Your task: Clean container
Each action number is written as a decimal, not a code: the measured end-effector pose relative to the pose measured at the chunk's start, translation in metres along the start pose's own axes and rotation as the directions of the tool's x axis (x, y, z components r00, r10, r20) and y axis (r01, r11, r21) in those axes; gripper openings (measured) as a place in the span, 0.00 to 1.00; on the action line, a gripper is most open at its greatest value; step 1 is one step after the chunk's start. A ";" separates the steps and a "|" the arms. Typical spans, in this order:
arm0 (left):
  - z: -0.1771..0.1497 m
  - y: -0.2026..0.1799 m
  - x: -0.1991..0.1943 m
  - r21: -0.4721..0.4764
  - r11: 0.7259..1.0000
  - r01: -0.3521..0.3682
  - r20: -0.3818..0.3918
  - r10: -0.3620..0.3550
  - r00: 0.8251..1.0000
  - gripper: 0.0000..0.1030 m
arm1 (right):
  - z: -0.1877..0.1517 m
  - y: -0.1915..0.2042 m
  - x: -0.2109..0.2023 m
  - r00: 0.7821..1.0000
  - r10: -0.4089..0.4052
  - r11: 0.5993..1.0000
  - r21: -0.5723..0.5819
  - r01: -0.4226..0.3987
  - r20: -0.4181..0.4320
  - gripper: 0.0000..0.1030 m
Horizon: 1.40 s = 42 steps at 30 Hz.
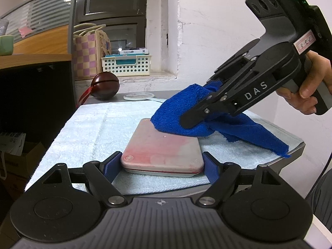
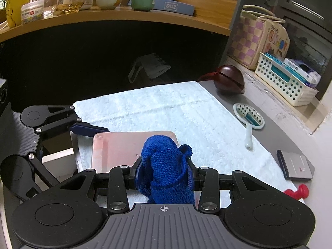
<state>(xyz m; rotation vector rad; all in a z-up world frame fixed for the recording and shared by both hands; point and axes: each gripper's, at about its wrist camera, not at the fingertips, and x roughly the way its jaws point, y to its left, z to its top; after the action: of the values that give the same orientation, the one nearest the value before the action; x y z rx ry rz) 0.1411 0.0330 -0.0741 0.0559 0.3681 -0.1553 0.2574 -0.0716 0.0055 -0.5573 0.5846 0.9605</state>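
A flat pink container [image 1: 164, 145] with red smears lies upside down on a white towel [image 1: 99, 124]. My left gripper [image 1: 161, 166] is shut on the container's near end, one blue pad on each side. My right gripper [image 1: 193, 116] is shut on a blue cloth [image 1: 178, 112] and presses it onto the container's far right part. In the right wrist view the blue cloth [image 2: 166, 166] bunches between the fingers over the container [image 2: 118, 147], and the left gripper [image 2: 91, 129] holds its left edge.
A dark red round object [image 1: 105, 86] and a small hand mirror [image 2: 250, 117] lie at the towel's far side. A white perforated basket [image 1: 126, 64] and a checked bag [image 1: 87, 56] stand on the sill. A grey card case [image 2: 296, 167] and a red pin [image 2: 298, 192] lie at the right.
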 end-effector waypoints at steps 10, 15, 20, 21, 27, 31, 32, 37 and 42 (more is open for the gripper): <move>0.000 0.000 -0.001 0.001 1.000 0.002 -0.002 -0.002 1.000 0.83 | 0.013 0.007 0.014 1.000 0.013 1.000 -0.012 -0.013 0.015 0.41; 0.001 -0.001 -0.001 0.000 1.000 0.002 -0.005 -0.002 1.000 0.83 | 0.020 0.012 0.023 1.000 0.017 1.000 -0.018 -0.016 0.025 0.42; 0.002 -0.001 -0.001 -0.002 1.000 0.002 -0.007 -0.002 1.000 0.83 | 0.027 0.019 0.029 0.999 0.017 0.999 -0.031 -0.016 0.031 0.42; 0.003 -0.001 -0.001 -0.003 1.000 0.002 -0.007 -0.002 1.000 0.83 | 0.028 0.021 0.028 0.999 0.016 0.999 -0.037 -0.015 0.030 0.42; 0.007 -0.001 0.000 -0.004 1.000 0.002 -0.006 -0.002 1.000 0.84 | 0.022 0.030 0.018 0.999 0.042 0.997 -0.063 -0.040 0.019 0.42; 0.009 -0.001 0.001 -0.005 1.000 0.001 -0.008 -0.001 1.000 0.84 | 0.017 0.035 0.010 0.998 0.057 0.995 -0.085 -0.056 0.009 0.42; 0.004 0.000 0.001 -0.005 1.000 0.001 -0.008 -0.001 1.000 0.84 | 0.016 0.036 0.008 0.998 0.060 0.994 -0.091 -0.059 0.006 0.42; 0.004 0.001 0.001 -0.007 1.000 0.002 -0.008 -0.002 1.000 0.84 | 0.012 0.041 0.001 0.997 0.072 0.990 -0.121 -0.073 -0.011 0.42; 0.005 0.002 0.002 -0.007 1.000 0.002 -0.007 -0.002 1.000 0.84 | 0.010 0.047 -0.003 0.997 0.078 0.986 -0.146 -0.080 -0.021 0.42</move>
<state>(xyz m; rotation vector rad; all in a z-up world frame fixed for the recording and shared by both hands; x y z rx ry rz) 0.1452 0.0344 -0.0699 0.0490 0.3761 -0.1560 0.2170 -0.0451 0.0067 -0.6772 0.5557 1.0815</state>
